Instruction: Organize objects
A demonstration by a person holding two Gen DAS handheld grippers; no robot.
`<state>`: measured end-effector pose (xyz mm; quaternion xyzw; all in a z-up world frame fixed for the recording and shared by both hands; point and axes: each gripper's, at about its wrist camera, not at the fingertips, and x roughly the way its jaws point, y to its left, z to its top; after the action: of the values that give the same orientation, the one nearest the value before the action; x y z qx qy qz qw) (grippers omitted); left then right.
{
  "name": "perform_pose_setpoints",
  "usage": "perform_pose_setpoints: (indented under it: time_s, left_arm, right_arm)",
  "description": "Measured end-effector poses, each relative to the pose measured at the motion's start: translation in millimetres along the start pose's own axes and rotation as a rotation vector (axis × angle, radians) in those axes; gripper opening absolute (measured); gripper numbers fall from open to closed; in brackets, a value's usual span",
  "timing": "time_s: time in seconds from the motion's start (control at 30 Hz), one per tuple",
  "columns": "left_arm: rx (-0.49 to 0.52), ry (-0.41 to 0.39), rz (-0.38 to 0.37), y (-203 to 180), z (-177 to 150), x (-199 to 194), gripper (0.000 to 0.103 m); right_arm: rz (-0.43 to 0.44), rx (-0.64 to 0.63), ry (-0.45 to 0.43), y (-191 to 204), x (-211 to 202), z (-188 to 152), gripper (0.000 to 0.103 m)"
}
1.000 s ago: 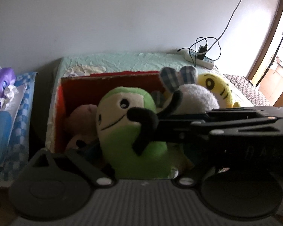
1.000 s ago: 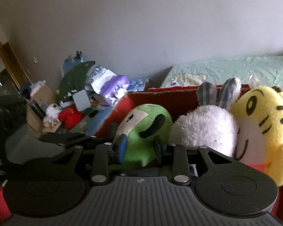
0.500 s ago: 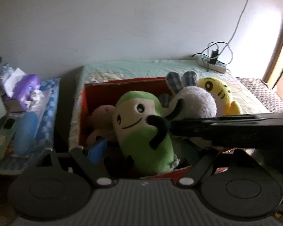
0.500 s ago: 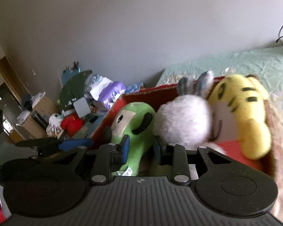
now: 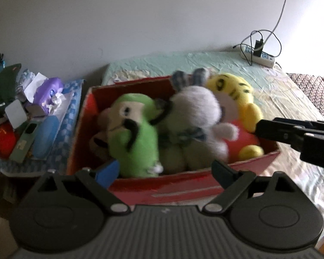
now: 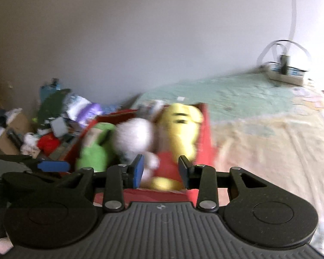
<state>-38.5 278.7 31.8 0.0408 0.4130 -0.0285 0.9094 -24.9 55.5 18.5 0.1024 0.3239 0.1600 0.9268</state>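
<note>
Landmark: red cardboard box [image 5: 183,185] on the bed [image 5: 280,99], open top, stuffed full. Left of the box: cluttered side surface with a purple tissue pack [image 5: 48,90], a blue pouch [image 5: 44,138], a grey remote-like item [image 5: 24,140] and something red [image 5: 1,140]. In the box, left end: brownish plush [image 5: 99,144], mostly hidden, then a green plush [image 5: 134,138] leaning against it. Box middle: white fluffy plush [image 5: 196,112] with checked ears, touching the green one. Box right end: yellow tiger plush [image 5: 233,95] with red body, pressed against the white one. Behind the box to the right, at the wall: white power strip [image 5: 259,57] with charger and cables. Left tool [image 5: 162,170] sits in front of the box's near wall, jaws wide and opening, nothing between them, holds nothing. Right tool [image 6: 161,172] at the box's right front corner, jaws partly apart and opening, the tiger's lower part seen through the gap behind them, pads not pressing anything; its black fingers [image 5: 291,131] enter the left wrist view beside the box's right end. Right wrist view is motion-blurred.
</note>
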Motion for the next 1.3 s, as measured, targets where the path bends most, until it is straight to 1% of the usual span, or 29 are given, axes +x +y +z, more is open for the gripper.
perform_pose_setpoints:
  time_s: [0.17,0.23,0.3,0.43,0.5,0.57,0.7,0.97,1.17,1.27,1.3]
  left_arm:
    - [0.022,0.041,0.037,-45,-1,2,0.093]
    - [0.025,0.057,0.050,-62,-2,4,0.093]
    - [0.025,0.072,0.053,-77,-3,5,0.093]
    - [0.032,0.099,0.068,-107,-8,7,0.093]
    - [0.035,0.110,0.075,-119,-10,8,0.093]
    - [0.032,0.119,0.078,-129,-11,8,0.093]
    - [0.028,0.136,0.086,-148,-15,10,0.094]
    - [0.039,0.171,0.105,-177,-20,13,0.095]
    - [0.014,0.183,0.070,-185,-22,15,0.096]
    - [-0.001,0.190,0.056,-186,-23,16,0.096]
    - [-0.006,0.192,0.052,-186,-23,17,0.098]
  right_arm:
    - [-0.075,0.028,0.051,-27,-12,-5,0.039]
    - [-0.114,0.039,0.064,-37,-16,-7,0.041]
    - [-0.143,0.055,0.076,-47,-20,-10,0.046]
    - [-0.190,0.070,0.084,-66,-30,-16,0.050]
    - [-0.221,0.084,0.080,-75,-34,-17,0.061]
    - [-0.256,0.089,0.070,-82,-41,-20,0.065]
    - [-0.297,0.099,0.084,-99,-44,-21,0.074]
    - [-0.353,0.149,0.132,-124,-45,-27,0.083]
    - [-0.359,0.184,0.178,-136,-40,-28,0.084]
    - [-0.372,0.160,0.192,-136,-37,-27,0.084]
    - [-0.377,0.155,0.198,-136,-36,-27,0.084]
